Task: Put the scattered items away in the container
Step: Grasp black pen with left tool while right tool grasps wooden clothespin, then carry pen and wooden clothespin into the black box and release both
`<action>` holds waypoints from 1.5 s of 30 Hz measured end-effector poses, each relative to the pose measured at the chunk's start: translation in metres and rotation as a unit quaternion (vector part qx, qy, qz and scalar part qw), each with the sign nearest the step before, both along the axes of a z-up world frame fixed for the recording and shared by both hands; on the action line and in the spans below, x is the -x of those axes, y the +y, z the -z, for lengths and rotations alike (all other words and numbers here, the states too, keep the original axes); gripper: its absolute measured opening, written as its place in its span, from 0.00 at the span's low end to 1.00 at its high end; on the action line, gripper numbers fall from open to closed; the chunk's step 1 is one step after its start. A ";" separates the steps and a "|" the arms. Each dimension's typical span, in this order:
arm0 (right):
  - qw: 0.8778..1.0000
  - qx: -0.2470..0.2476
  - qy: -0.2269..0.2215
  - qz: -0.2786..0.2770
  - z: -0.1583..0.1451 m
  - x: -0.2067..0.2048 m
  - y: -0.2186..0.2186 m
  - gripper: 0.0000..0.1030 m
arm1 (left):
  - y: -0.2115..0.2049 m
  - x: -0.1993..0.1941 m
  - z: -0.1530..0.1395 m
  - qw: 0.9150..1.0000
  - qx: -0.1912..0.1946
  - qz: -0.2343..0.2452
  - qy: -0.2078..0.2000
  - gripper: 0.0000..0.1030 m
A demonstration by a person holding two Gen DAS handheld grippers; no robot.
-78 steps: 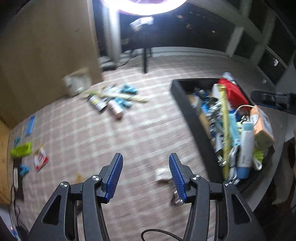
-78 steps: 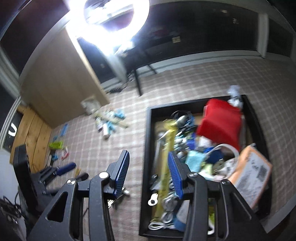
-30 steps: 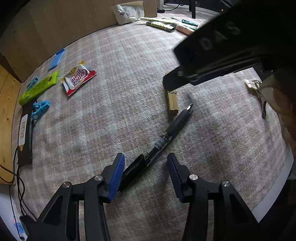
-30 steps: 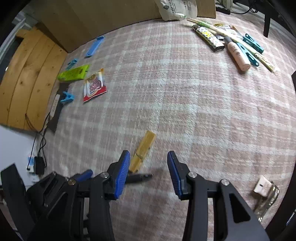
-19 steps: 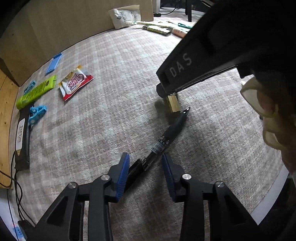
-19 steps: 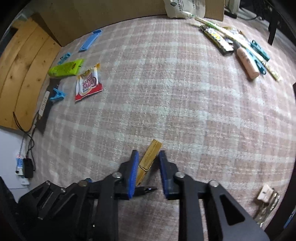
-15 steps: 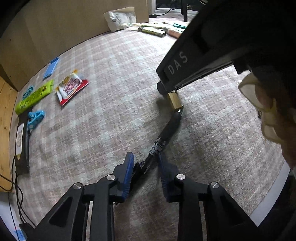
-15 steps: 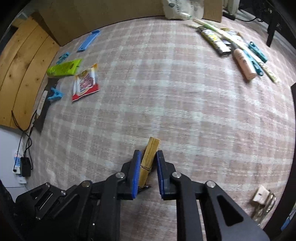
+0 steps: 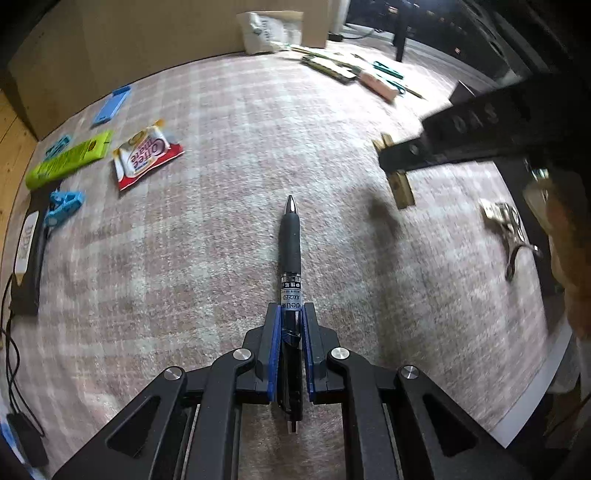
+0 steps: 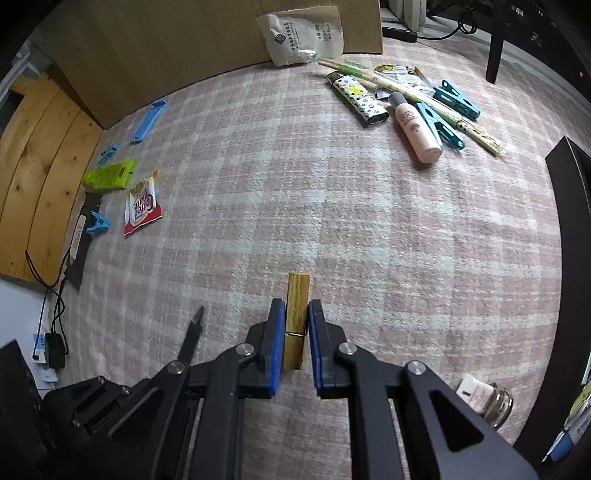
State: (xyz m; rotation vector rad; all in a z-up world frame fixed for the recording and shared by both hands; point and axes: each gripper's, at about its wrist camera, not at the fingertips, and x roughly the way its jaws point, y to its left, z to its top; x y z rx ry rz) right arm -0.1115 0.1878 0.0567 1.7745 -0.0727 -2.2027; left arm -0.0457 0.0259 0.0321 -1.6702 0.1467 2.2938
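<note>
Both hands are low over the checked rug [image 10: 388,221]. My left gripper [image 9: 290,314] has its blue fingers [image 9: 274,343] clamped on the rear half of a black pen [image 9: 290,243]; the pen runs straight out ahead between them, tip forward, and I cannot tell whether it is clear of the rug. My right gripper [image 10: 296,314] has just been closing and now grips a wooden clothespin [image 10: 297,295] by its sides, the peg's far end sticking out past the fingers [image 10: 276,343]. In the left view the right gripper [image 9: 397,162] shows at the right with the same clothespin [image 9: 400,186] hanging below it, above its shadow on the rug.

Loose items on the rug:
- Left edge, by the wood floor: a red-and-white snack packet [image 10: 142,208], a lime-green pack [image 10: 109,175], a blue strip [image 10: 147,120], a small blue clip [image 10: 98,223].
- Far edge: a white pouch [image 10: 303,35] leaning on a brown board, and next to it a patterned lighter [image 10: 356,98], a pink bottle [image 10: 415,129], two teal clips [image 10: 456,98] and a long pale stick [image 10: 424,98], all bunched together.
- Near right corner: a small glass bottle with a white cap [image 10: 487,400].

The black container's wall [image 10: 574,206] shows at the right edge of the rug; its contents are mostly out of view.
</note>
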 end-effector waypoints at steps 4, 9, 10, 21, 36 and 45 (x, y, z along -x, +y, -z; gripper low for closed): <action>1.000 0.005 -0.005 -0.005 0.002 -0.008 0.012 0.12 | -0.003 0.003 -0.006 1.000 -0.008 -0.022 0.000 0.10; 1.000 0.018 0.000 -0.007 -0.009 -0.032 0.039 0.13 | 0.003 0.008 -0.024 0.999 -0.012 -0.033 0.016 0.10; 1.000 0.020 0.004 -0.006 -0.013 -0.038 0.048 0.13 | 0.007 0.009 -0.028 0.999 -0.014 -0.035 0.019 0.10; 0.997 0.039 0.058 0.046 -0.078 -0.060 0.155 0.13 | 0.102 0.017 -0.075 0.996 -0.061 0.017 0.057 0.10; 0.979 0.008 0.103 0.178 -0.108 -0.085 0.311 0.13 | 0.293 0.007 -0.115 0.981 -0.119 0.141 0.068 0.10; 0.971 -0.005 0.116 0.211 -0.121 -0.087 0.371 0.13 | 0.370 -0.003 -0.126 0.969 -0.141 0.193 0.066 0.15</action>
